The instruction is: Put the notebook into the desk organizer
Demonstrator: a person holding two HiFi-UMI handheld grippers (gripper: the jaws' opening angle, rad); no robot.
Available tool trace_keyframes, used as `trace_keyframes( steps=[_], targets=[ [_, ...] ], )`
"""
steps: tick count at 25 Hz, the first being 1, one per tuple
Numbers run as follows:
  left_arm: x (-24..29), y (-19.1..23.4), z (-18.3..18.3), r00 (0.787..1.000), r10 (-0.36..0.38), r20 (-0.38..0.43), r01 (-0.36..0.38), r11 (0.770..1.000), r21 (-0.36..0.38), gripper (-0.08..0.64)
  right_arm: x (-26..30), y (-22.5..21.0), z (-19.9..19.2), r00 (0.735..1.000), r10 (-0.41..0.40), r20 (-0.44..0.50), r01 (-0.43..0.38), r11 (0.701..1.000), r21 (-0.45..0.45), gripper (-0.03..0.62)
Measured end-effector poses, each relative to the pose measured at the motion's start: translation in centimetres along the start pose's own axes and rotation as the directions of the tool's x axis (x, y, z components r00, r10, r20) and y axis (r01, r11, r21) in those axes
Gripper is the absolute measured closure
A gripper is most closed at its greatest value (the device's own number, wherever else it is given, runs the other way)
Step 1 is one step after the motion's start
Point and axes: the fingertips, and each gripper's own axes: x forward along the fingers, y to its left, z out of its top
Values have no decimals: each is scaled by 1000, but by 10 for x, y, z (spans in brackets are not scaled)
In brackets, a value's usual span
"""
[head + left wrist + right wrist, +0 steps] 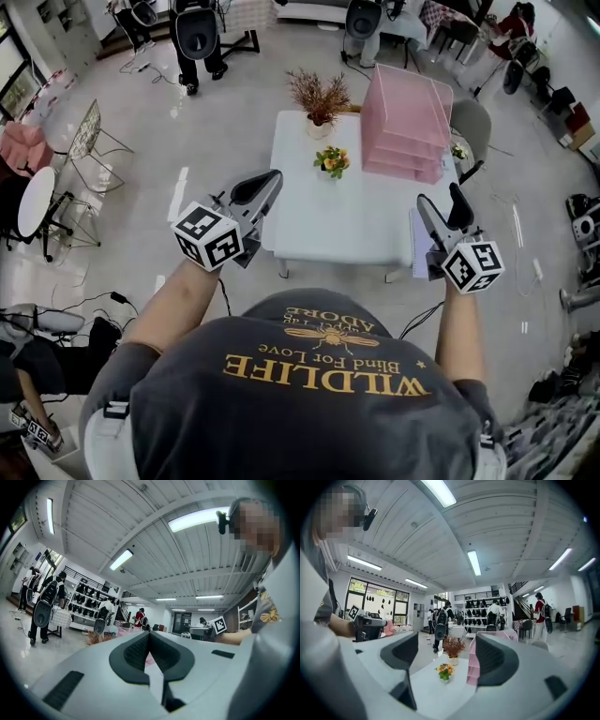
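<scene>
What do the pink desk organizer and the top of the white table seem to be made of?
The pink desk organizer looks like thin plastic, probably translucent and slightly glossy, since its top panel appears paler than the stacked tiers below. The table has a smooth, even white top with no grain. It may be laminate or painted board, but the look leaves this open.

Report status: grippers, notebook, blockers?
Left gripper shut, empty; right gripper open, empty. Notebook at table's near right corner, untouched. Organizer far right; flower pots left of it, path looks clear.
</scene>
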Motion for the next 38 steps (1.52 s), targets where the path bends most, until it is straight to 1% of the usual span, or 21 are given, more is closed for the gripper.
trace_keyframes(
  steps=[5, 9, 13, 16, 18, 20, 23, 25, 27, 30, 32, 35, 37, 38],
  targets=[
    [23, 26, -9, 1000, 23, -9, -23, 1000, -5, 561, 34, -22, -10, 1000, 18, -8, -18, 1000, 3, 224],
    [45, 40, -15, 997, 76, -10, -76, 997, -4, 561, 58, -47, -16, 998, 58, -15, -58, 998, 5, 224],
    [77, 42, -11, 989, 148, 3, -148, 989, 6, 561, 83, -78, -9, 991, 131, 2, -131, 991, -5, 224],
    [95, 38, -12, 978, 207, 11, -207, 978, 8, 561, 98, -97, -8, 980, 200, -1, -200, 979, -35, 224],
    [108, 37, -13, 972, 236, 14, -236, 972, 4, 561, 106, -111, -10, 973, 230, -5, -230, 972, -49, 224],
    [119, 36, -17, 969, 248, 7, -248, 969, 6, 561, 115, -121, -15, 969, 249, -8, -249, 968, -38, 224],
    [127, 44, -17, 971, 239, -4, -239, 971, 33, 561, 126, -123, -25, 967, 253, -10, -253, 967, -24, 224],
    [129, 58, -14, 976, 216, 3, -216, 976, 38, 561, 138, -121, -30, 972, 236, -11, -236, 972, -18, 224],
    [135, 75, -11, 985, 175, 0, -175, 984, 45, 561, 150, -118, -33, 979, 204, -10, -204, 979, -2, 224],
    [155, 89, -9, 997, 77, -30, -76, 996, 48, 561, 153, -122, -36, 992, 123, -17, -122, 992, 38, 224],
    [172, 77, -14, 999, -3, -52, 6, 999, 46, 561, 132, -133, -38, 998, 56, -24, -54, 997, 62, 224],
    [193, 39, -34, 989, -120, -89, 124, 992, 39, 561, 80, -148, -48, 999, -46, -22, 48, 994, 95, 224],
    [199, 15, -47, 973, -200, -111, 205, 978, 31, 561, 44, -150, -55, 993, -118, -32, 121, 987, 109, 224],
    [203, 4, -51, 962, -245, -121, 249, 968, 22, 561, 25, -151, -59, 986, -160, -46, 165, 980, 115, 224]
  ],
)
